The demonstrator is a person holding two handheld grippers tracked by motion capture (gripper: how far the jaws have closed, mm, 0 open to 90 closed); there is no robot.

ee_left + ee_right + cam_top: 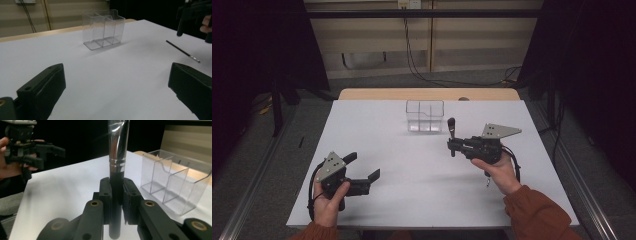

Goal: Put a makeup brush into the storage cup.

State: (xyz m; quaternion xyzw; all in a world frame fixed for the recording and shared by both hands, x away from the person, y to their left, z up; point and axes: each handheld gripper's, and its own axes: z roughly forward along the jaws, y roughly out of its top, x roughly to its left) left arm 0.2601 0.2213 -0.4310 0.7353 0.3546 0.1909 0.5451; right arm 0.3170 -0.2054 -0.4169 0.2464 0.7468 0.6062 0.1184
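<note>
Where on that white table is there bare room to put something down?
Most of the white table is bare: the whole stretch between the clear divided box and the left gripper, and the far left side. It is tighter on the right, around the right gripper holding a brush, with a thin brush lying there.

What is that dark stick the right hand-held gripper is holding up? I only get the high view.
Observer: A makeup brush. The right gripper view shows its shiny metal collar, and the right hand-held gripper is clamped on its black handle.
Operator: Is anything inside that clear box?
Observer: No. In the left gripper view the clear box has dividing walls and its compartments are empty.
Operator: Is there anything else lying around?
Observer: Yes, a thin brush with a small silver tip lies flat on the table, apart from the box.
</note>
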